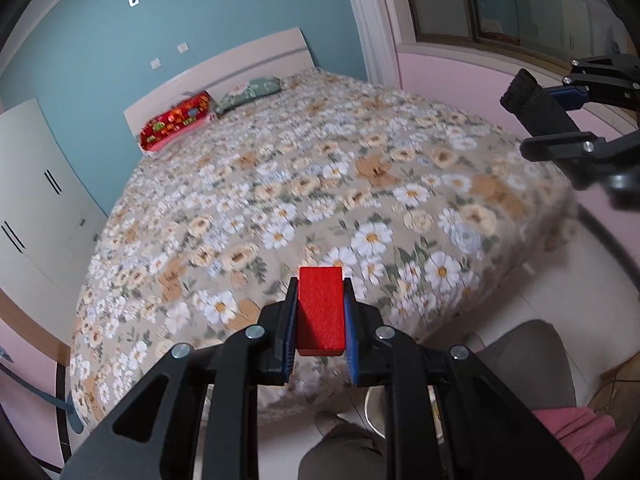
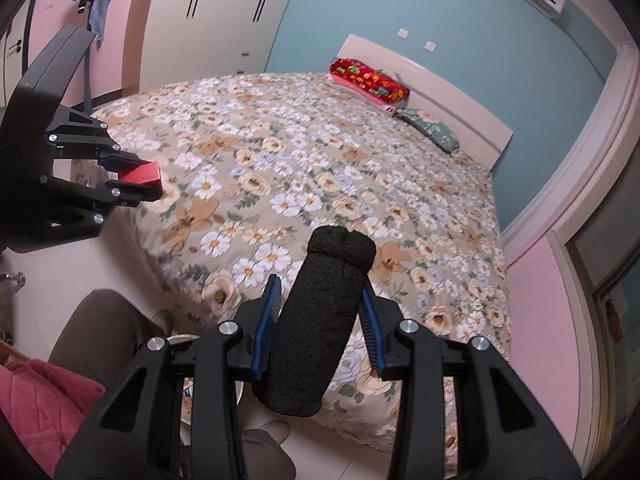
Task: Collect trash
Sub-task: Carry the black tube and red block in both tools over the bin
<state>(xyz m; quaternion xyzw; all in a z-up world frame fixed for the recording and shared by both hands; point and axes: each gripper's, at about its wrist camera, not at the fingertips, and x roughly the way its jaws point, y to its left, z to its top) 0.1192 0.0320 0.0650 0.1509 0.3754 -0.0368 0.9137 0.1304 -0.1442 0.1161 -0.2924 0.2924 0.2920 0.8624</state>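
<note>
Both pieces of trash are picked up; the carrying step appears to be in hand. The left gripper (image 1: 320,320) is clamped on a red block (image 1: 321,312), and the right gripper (image 2: 316,320) is clamped on a black foam cylinder (image 2: 316,332), both held in the air above the foot of the bed (image 1: 280,184). The next move calls for a bin; a pale round rim shows near the person's knees, its nature unclear. The floral bedspread carries only a red pillow (image 1: 176,122) and a green pillow (image 1: 250,92) by the headboard. Blue wall, white wardrobe (image 2: 216,20), window (image 1: 520,4).
</note>
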